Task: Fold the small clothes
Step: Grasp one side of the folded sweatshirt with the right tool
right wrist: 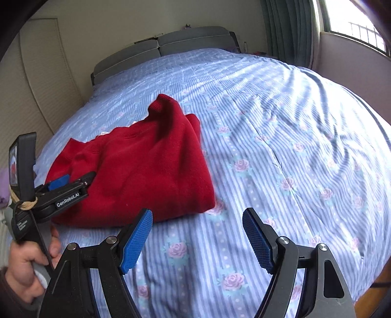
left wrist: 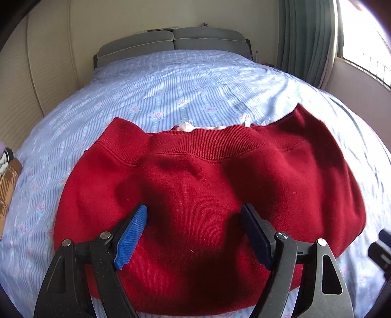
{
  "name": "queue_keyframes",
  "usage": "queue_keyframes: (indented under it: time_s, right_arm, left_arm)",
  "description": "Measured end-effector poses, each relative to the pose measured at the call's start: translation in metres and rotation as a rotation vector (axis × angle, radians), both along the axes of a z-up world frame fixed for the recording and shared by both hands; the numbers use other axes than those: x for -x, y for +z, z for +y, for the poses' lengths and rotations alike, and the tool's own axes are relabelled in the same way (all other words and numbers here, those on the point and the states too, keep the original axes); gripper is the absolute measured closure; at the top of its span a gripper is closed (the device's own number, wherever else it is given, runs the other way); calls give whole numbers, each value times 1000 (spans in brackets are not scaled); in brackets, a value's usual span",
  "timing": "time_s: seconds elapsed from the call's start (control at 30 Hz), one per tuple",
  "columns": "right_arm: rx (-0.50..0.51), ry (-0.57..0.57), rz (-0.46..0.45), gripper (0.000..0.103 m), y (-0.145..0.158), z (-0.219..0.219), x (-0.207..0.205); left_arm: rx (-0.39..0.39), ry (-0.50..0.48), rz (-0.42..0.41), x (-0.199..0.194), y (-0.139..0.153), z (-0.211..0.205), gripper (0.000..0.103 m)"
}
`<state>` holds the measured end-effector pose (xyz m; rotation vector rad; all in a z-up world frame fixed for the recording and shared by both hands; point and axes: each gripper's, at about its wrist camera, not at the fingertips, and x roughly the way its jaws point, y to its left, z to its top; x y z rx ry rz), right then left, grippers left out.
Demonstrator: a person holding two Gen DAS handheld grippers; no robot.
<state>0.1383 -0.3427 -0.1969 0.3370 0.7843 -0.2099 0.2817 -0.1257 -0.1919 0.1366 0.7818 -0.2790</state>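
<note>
A red sweater (left wrist: 207,186) lies folded on the bed, its ribbed band toward the headboard and a bit of white cloth (left wrist: 188,127) peeking out behind it. My left gripper (left wrist: 195,215) hovers open over the near half of the sweater, blue pads wide apart, nothing pressed between them. In the right wrist view the same sweater (right wrist: 136,168) lies at the left, with the left gripper (right wrist: 70,182) above its near left edge, held by a hand (right wrist: 27,269). My right gripper (right wrist: 198,217) stands open over bare sheet, just right of the sweater's near corner.
The bed (right wrist: 281,146) wears a blue striped sheet with pink roses and has a grey headboard (left wrist: 171,41). A brown checked item (left wrist: 8,186) lies at the bed's left edge. Green curtains (left wrist: 305,36) and a window (right wrist: 354,22) stand at the right.
</note>
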Motion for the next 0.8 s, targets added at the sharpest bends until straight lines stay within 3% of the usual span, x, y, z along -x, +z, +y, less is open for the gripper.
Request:
queue_keyframes:
  time_s: [0.27, 0.5, 0.6, 0.8]
  right_arm:
    - [-146, -7, -19, 27, -8, -2, 3]
    - [-190, -8, -20, 27, -11, 5, -1]
    - [-218, -12, -17, 27, -14, 2, -3]
    - [-379, -34, -46, 27, -26, -8, -10]
  left_arm:
    - [46, 4, -8, 31, 18, 13, 25]
    - [-16, 12, 45, 33, -16, 11, 23]
    - [13, 15, 41, 36, -8, 15, 24]
    - [74, 37, 0, 52, 21, 37, 24]
